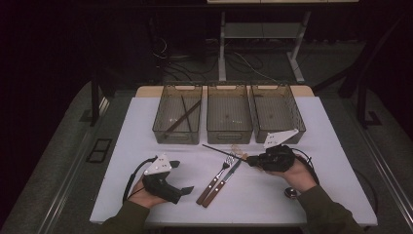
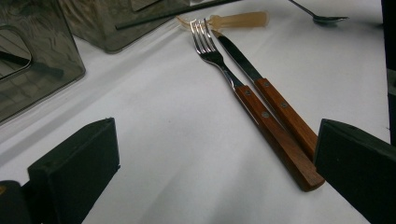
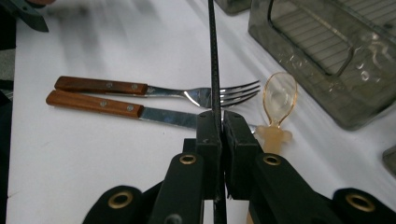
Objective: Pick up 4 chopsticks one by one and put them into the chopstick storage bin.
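Observation:
My right gripper (image 1: 251, 160) (image 3: 222, 122) is shut on a thin dark chopstick (image 1: 216, 149) (image 3: 214, 60), which sticks out up and to the left over the table. Just under it lie a fork (image 1: 214, 181) (image 3: 187, 93) and a knife (image 1: 223, 183) (image 3: 140, 109) with wooden handles, side by side. A translucent amber spoon (image 1: 236, 147) (image 3: 279, 100) lies next to their tips. My left gripper (image 1: 181, 176) (image 2: 217, 135) is open near the front left of the table. Its jaws point toward the fork (image 2: 219, 60) and knife (image 2: 243, 58) handles, with nothing between them.
Three translucent bins stand in a row at the back: the left bin (image 1: 159, 127) holds dark chopsticks, then come the middle bin (image 1: 229, 131) and the right bin (image 1: 297, 119). A metal spoon (image 1: 290, 193) (image 2: 322, 18) lies beside the right forearm. White table (image 1: 122, 161).

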`<state>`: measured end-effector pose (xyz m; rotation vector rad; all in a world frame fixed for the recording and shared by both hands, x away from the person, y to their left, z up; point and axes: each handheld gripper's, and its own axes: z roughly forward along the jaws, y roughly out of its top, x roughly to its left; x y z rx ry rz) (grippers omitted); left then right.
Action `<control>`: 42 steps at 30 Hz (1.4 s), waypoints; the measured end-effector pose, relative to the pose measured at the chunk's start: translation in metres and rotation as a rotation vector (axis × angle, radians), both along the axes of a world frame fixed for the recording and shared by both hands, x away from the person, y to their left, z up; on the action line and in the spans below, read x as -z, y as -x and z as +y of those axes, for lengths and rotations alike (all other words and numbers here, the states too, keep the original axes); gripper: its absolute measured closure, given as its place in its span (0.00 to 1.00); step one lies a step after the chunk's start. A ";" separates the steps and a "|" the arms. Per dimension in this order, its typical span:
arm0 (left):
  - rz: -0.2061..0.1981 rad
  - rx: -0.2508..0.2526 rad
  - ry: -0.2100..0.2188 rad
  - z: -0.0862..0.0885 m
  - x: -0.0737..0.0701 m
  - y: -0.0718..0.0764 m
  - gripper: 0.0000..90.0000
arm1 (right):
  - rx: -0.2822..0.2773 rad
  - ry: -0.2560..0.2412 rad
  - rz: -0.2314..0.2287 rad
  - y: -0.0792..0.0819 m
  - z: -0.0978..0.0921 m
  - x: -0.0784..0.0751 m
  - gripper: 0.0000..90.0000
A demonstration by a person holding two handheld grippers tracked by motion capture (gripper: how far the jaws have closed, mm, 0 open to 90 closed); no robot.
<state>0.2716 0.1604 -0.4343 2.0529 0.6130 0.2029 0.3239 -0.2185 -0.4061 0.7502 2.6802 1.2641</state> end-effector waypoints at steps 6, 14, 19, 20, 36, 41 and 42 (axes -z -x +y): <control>0.000 0.000 0.000 0.000 0.000 0.000 0.00 | 0.003 -0.032 -0.014 -0.001 0.000 -0.009 0.95; -0.004 0.001 -0.005 0.000 0.000 0.000 0.00 | 0.027 -0.059 -0.033 -0.009 0.005 -0.022 0.95; -0.003 0.001 -0.003 0.001 0.000 -0.001 0.00 | 0.050 -0.062 -0.044 -0.014 0.009 -0.031 0.95; -0.002 0.000 -0.002 0.000 0.000 -0.001 0.00 | 0.055 -0.058 -0.049 -0.015 0.010 -0.033 0.95; -0.003 -0.005 0.010 0.001 0.000 0.000 0.00 | 0.136 -0.010 -0.074 -0.042 0.044 -0.050 0.95; -0.002 -0.004 0.012 0.001 0.000 0.000 0.00 | 0.163 -0.007 -0.075 -0.057 0.057 -0.057 0.95; -0.001 -0.008 0.020 0.000 0.000 0.000 0.00 | 0.167 -0.008 -0.071 -0.059 0.059 -0.058 0.95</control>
